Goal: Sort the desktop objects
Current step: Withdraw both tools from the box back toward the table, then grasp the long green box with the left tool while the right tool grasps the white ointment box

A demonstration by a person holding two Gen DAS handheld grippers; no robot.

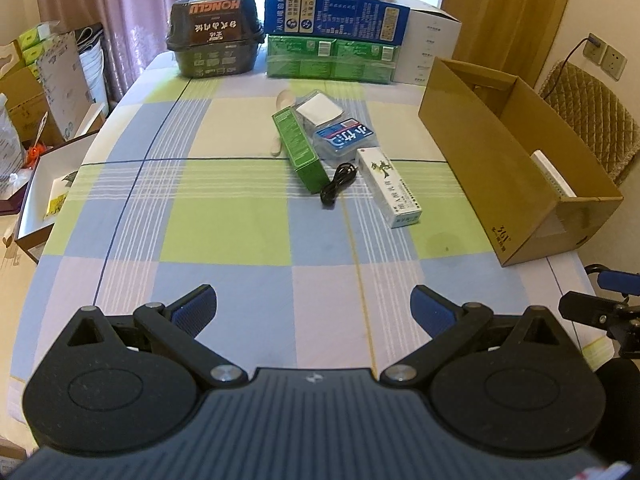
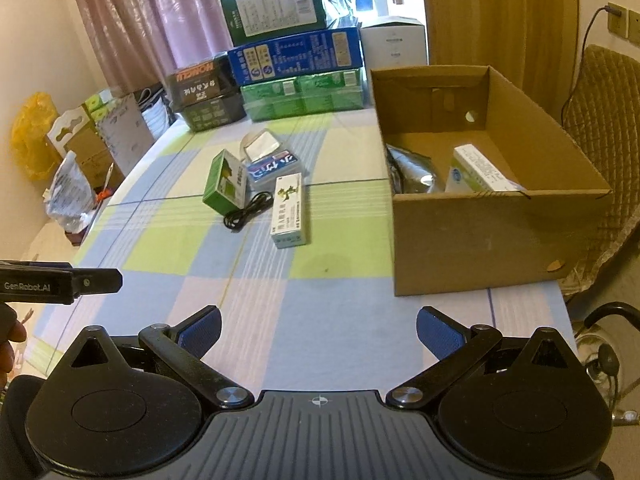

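A cluster of small items lies mid-table: a green box, a white medicine box, a coiled black cable, a blue-labelled clear case, a clear packet and a white spoon. A brown cardboard box stands at the right, holding a white-green box and a silver pouch. My left gripper and right gripper hover open over the near table, both with nothing between the fingers.
Stacked cartons and a black food tub line the table's far edge. A quilted chair stands right of the cardboard box. Boxes and bags crowd the floor on the left.
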